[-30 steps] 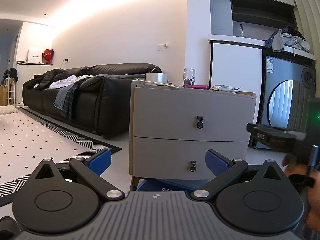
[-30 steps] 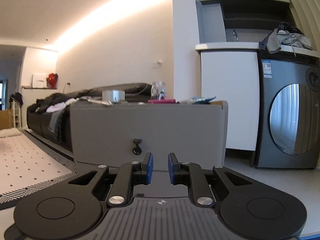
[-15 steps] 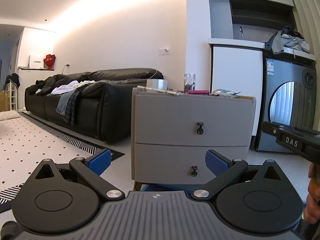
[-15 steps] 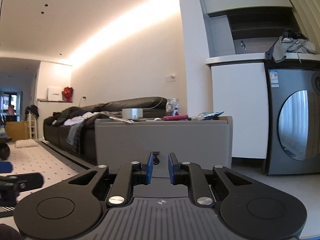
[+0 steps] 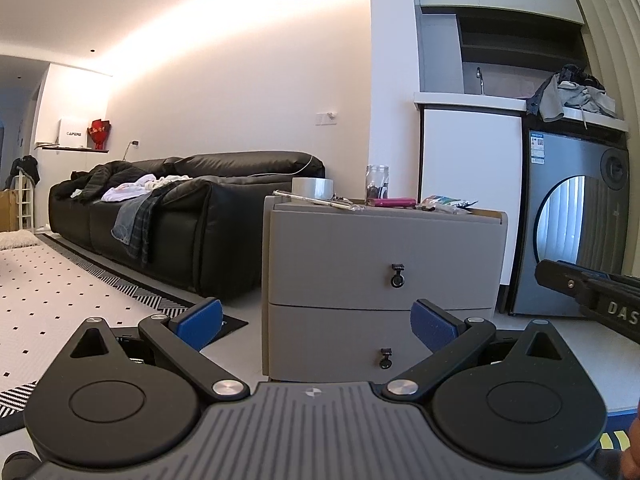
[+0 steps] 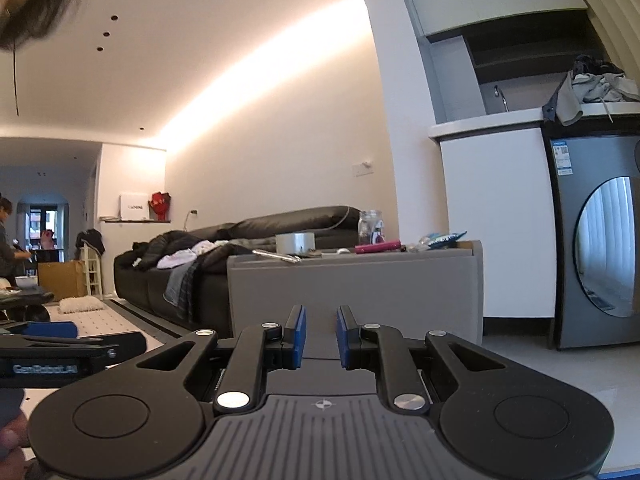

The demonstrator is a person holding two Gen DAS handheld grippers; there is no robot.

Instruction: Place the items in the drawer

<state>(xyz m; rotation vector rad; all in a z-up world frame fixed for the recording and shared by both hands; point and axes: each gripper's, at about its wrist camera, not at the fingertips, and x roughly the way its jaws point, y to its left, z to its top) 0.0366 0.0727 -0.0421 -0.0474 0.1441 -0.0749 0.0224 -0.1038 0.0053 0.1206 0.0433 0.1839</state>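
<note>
A patterned rug (image 5: 60,292) covers the floor at the far left, and behind it a black sofa (image 5: 192,216) runs along the wall with clothes (image 5: 136,200) heaped and draped over its seat. To the right of the sofa stands a grey cabinet (image 5: 380,248) with two drawers. The top drawer (image 5: 384,258) and the bottom drawer (image 5: 360,344) are both shut, each with a small dark ring pull at the middle of its front.

On the cabinet's top lie the things to put away: a roll of tape (image 5: 313,189) at the left, a glass jar (image 5: 377,184) behind the middle, a pink flat case (image 5: 392,201) just beside the jar, and a crinkled packet (image 5: 448,202) toward the right edge. A thin shiny object, perhaps a pen, lies in front of the tape; it is too small to tell.

The left tongs (image 5: 318,320) hang low before the cabinet, spread wide and empty. The right tongs (image 6: 321,336) face the cabinet front, drawn narrow with a small gap between the blue pads, nothing in it.

Further right a white unit (image 5: 468,200) meets a grey washing machine (image 5: 572,232) with clothing piled on its top.
</note>
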